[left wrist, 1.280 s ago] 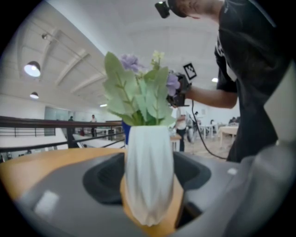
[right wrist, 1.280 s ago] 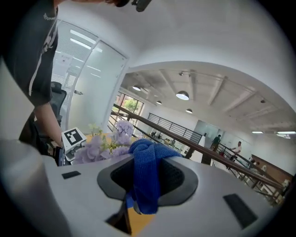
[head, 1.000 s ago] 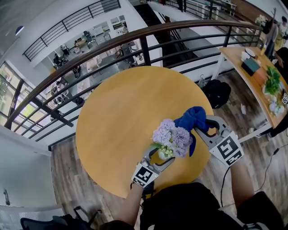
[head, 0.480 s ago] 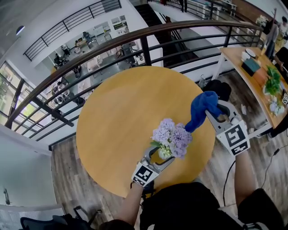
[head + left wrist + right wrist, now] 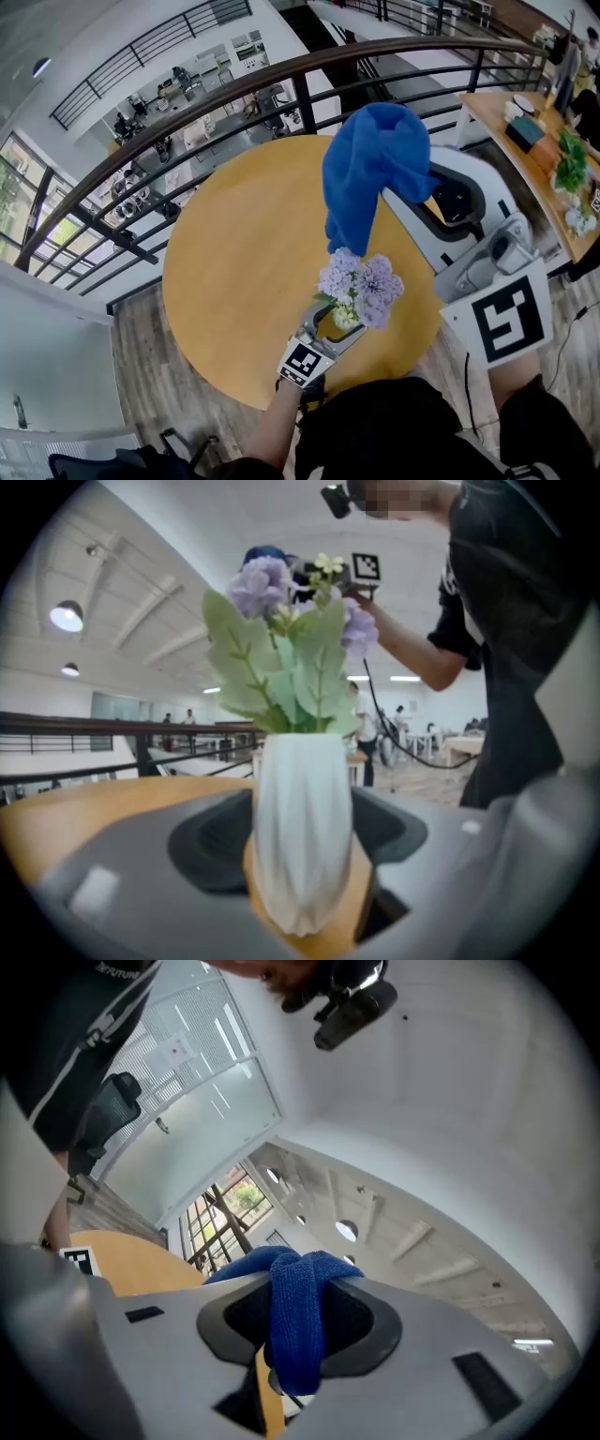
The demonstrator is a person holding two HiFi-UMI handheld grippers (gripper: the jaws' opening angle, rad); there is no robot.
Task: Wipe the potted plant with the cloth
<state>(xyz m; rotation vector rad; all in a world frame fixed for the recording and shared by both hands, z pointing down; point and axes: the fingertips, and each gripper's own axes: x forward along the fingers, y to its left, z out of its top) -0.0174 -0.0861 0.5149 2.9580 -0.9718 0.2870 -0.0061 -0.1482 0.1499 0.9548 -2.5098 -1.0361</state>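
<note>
Head view: left gripper [image 5: 335,327] clamped on plant's white pot [image 5: 344,317], which stands on round table [image 5: 234,272] nr front edge. Right gripper [image 5: 412,187] up high, blue cloth [image 5: 370,169] hanging just above flowers [image 5: 359,284].
Left gripper view: pot btwn jaws, gripped.
Right gripper view: jaws pinch cloth.

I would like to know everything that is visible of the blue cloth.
The blue cloth looks like soft, fuzzy microfibre, bunched and folded. The right gripper is shut on its middle. One end hangs down as a limp strip above the purple flowers, over the round yellow table. Whether it touches the flowers is unclear.
</note>
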